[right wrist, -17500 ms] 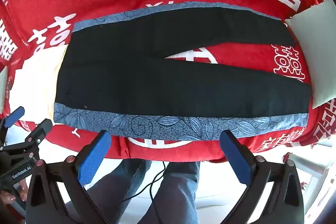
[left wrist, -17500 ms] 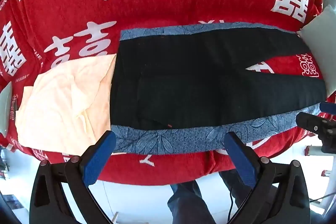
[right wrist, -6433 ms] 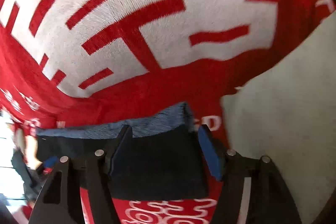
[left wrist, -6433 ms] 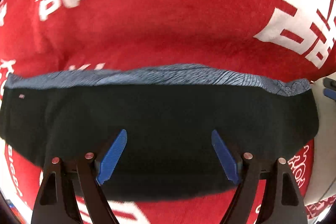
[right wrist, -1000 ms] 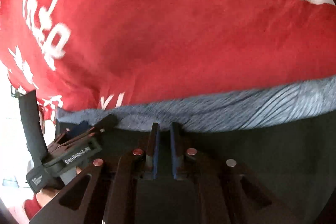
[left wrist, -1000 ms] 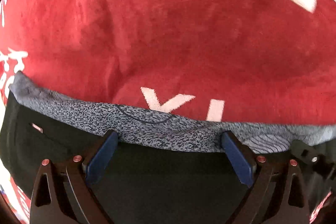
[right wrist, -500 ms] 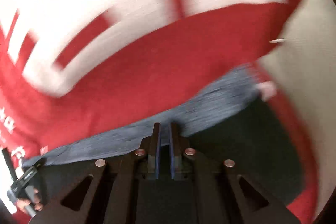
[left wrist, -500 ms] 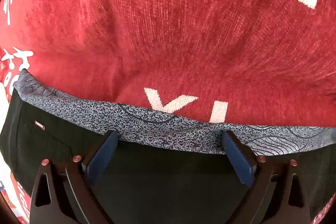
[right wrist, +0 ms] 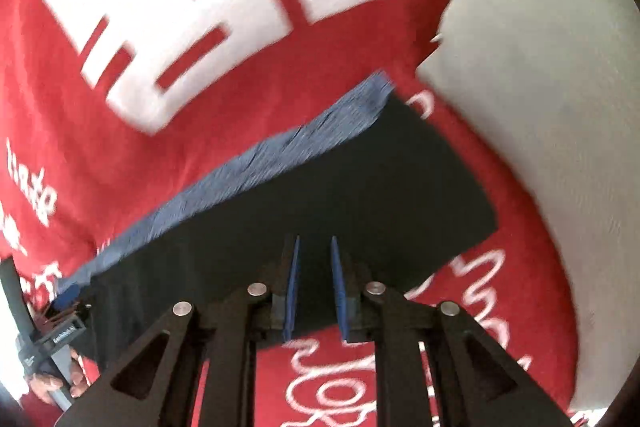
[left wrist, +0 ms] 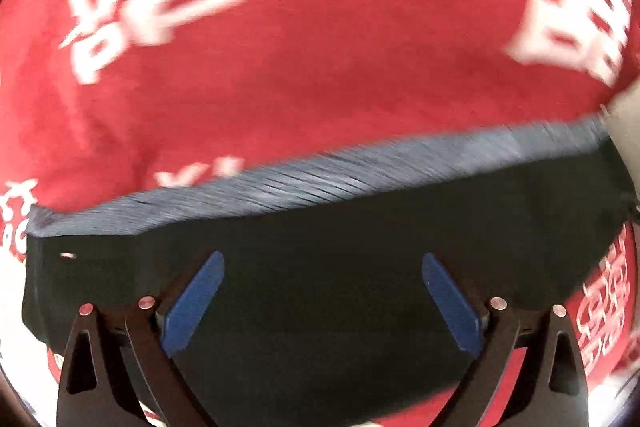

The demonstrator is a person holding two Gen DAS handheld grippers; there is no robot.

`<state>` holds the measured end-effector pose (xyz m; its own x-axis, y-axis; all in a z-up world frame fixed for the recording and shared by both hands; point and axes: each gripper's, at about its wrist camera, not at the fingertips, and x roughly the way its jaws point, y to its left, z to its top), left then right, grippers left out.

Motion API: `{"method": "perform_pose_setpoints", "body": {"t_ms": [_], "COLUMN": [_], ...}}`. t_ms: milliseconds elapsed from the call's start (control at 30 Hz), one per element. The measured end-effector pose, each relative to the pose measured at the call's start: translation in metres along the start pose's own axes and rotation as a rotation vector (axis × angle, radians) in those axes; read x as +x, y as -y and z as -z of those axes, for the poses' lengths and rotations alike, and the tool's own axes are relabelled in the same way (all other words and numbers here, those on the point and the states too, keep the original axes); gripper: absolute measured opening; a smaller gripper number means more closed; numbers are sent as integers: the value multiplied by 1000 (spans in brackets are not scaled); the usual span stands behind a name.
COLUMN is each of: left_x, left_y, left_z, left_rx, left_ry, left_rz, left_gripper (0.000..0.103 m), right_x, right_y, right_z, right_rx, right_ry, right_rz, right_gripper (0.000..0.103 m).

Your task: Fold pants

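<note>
The black pants with a blue-grey patterned side stripe (left wrist: 340,247) lie folded lengthwise as one long band on a red plush blanket printed with large white characters (left wrist: 320,47). In the left wrist view the left gripper (left wrist: 320,287) hangs over the black cloth with its blue-padded fingers (left wrist: 192,297) spread wide and nothing between them; the patterned stripe runs along the far edge of the pants, beyond the fingertips, and a small pale tag shows on the black cloth near the left end. In the right wrist view the right gripper (right wrist: 314,287) sits over the near edge of the pants (right wrist: 320,195) close to the leg end, its two blue pads (right wrist: 291,291) drawn close together with a narrow gap between them; whether any cloth is pinched in that gap cannot be told. The leg end of the pants points up and to the right, ending just short of a pale grey-white cushion (right wrist: 540,107) that rests on the blanket (right wrist: 160,27). At the lower left of that view the other gripper is partly seen at the far end of the pants, carrying a small white label that seems to read "GenRobot.AI". The white writing on the blanket is too blurred to read.
</note>
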<state>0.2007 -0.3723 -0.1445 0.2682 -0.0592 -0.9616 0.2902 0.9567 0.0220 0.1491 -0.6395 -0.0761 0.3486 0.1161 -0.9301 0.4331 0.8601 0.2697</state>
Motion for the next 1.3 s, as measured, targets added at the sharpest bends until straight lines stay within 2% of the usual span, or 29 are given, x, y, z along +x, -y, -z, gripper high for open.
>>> {"method": "perform_pose_setpoints", "body": {"t_ms": [67, 133, 200, 300, 333, 433, 533, 633, 833, 1300], "left_x": [13, 26, 25, 27, 27, 26, 24, 20, 19, 17], "left_y": [26, 39, 41, 42, 42, 45, 51, 37, 37, 39], "left_z": [9, 20, 24, 25, 26, 25, 26, 21, 21, 22], "left_rx": [37, 42, 17, 16, 16, 35, 28, 13, 9, 9], "left_ry": [-44, -76, -42, -47, -49, -46, -52, -59, -61, -60], "left_rz": [15, 13, 18, 45, 47, 36, 33, 28, 21, 13], "left_gripper": [100, 100, 102, 102, 102, 102, 102, 102, 102, 103], "right_x": [11, 26, 29, 28, 29, 36, 40, 23, 4, -5], "right_y": [0, -2, -2, -10, -12, -27, -39, -22, -13, 10], "right_z": [1, 8, 11, 18, 19, 21, 17, 13, 24, 64], "right_rx": [-16, -23, -35, -62, -82, -105, -60, -14, 52, 158], "right_ry": [-29, -52, -31, -28, -27, -36, -64, -78, -91, -147], "right_rz": [23, 32, 31, -20, -19, 3, 3, -6, -46, -149], "right_gripper": [18, 26, 29, 49, 50, 52, 52, 52, 53, 54]}}
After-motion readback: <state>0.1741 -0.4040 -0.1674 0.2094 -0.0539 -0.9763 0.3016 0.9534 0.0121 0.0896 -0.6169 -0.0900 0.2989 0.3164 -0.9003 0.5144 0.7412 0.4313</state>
